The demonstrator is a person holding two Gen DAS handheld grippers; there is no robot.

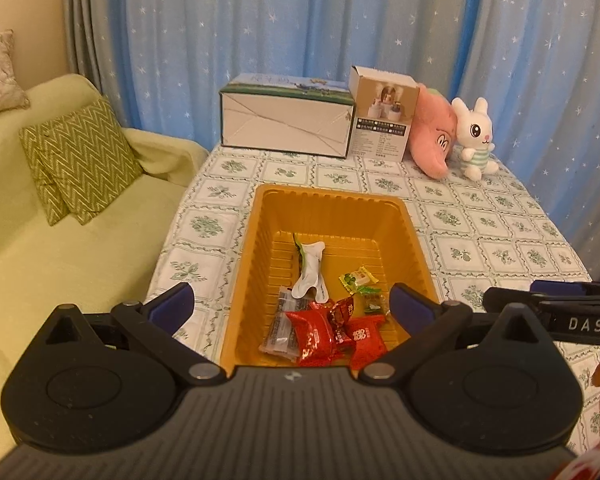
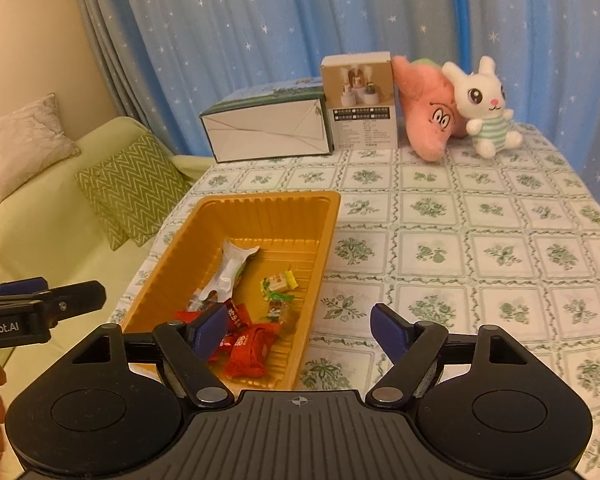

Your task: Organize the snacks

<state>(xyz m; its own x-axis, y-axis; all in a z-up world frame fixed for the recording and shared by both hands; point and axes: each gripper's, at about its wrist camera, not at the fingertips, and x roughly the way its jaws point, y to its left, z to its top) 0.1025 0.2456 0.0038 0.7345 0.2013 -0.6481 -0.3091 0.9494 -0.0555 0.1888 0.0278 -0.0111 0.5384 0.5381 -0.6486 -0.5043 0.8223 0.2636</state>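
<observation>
An orange plastic tray (image 1: 332,204) sits on the flowered tablecloth and also shows in the right wrist view (image 2: 268,204). Inside lie red candy packets (image 1: 320,332) (image 2: 252,348), a white wrapper (image 1: 310,268) (image 2: 230,268), small green and yellow sweets (image 1: 358,280) (image 2: 278,282) and a clear packet (image 1: 280,326). My left gripper (image 1: 292,302) is open and empty, held above the tray's near end. My right gripper (image 2: 296,326) is open and empty, above the tray's near right corner. Each gripper's tip shows in the other's view, the right one (image 1: 548,306) and the left one (image 2: 52,300).
At the table's far end stand a long white box (image 1: 286,120) (image 2: 266,130), a small brown carton (image 1: 382,114) (image 2: 358,102), a pink plush (image 1: 432,132) (image 2: 424,108) and a white rabbit plush (image 1: 474,138) (image 2: 484,106). A green sofa with cushions (image 1: 76,160) (image 2: 132,188) stands left of the table.
</observation>
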